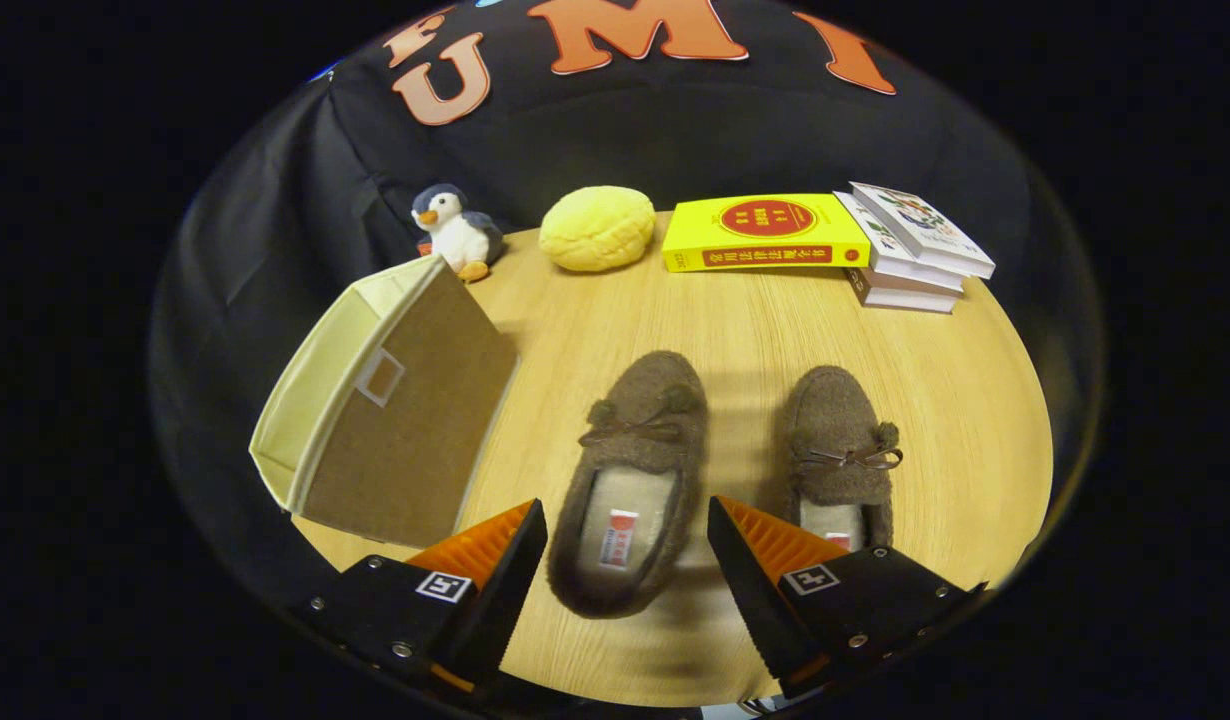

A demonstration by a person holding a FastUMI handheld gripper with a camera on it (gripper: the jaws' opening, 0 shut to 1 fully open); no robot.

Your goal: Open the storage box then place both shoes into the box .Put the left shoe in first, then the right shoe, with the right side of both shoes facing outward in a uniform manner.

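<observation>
The claw (pixel 627 560) was spread open at lower centre, its fingers either side of the left shoe's (pixel 630 475) heel. This soft, light slipper should be pinched at its side wall. The right shoe (pixel 841 445) lay beside it; the box (pixel 395 420) stood upper left on the worktop (pixel 735 320).

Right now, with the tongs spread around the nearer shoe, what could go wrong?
1. The tongs are open with the left shoe between them, heel end nearest; a grip on its soft collar might slip.
2. The right shoe lies close beside, so the fingers could nudge it.
3. The storage box lies tipped with its opening facing away, which may make insertion awkward.
</observation>
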